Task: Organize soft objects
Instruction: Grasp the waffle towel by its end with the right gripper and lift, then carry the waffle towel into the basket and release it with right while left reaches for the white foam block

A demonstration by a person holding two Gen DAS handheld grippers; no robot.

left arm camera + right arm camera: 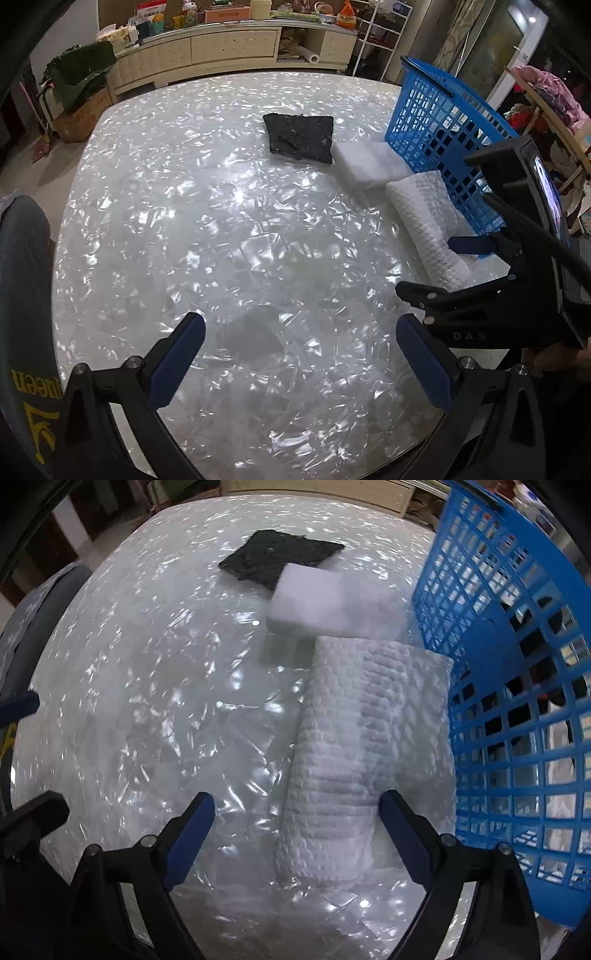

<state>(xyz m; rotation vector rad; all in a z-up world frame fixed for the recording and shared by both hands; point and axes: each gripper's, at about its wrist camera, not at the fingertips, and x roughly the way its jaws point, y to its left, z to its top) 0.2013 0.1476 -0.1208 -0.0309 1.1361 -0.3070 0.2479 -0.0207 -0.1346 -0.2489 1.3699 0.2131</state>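
Note:
A rolled white waffle towel (354, 746) lies on the shiny white table (155, 686) beside a blue plastic basket (517, 686). Beyond it sit a white foam block (325, 598) and a black sponge pad (277, 557). My right gripper (295, 830) is open, just above the towel's near end, which lies between its fingers towards the right one. My left gripper (299, 350) is open and empty over bare table. In the left wrist view the towel (424, 218), foam block (369, 162), black pad (301, 136), basket (443, 140) and right gripper (436, 269) show at the right.
White cloth items lie inside the basket (561, 775). A grey chair back (22, 295) stands at the table's left edge. A cream sideboard (229, 48) with clutter, a cardboard box (77, 118) and a clothes rack (546, 96) stand beyond the table.

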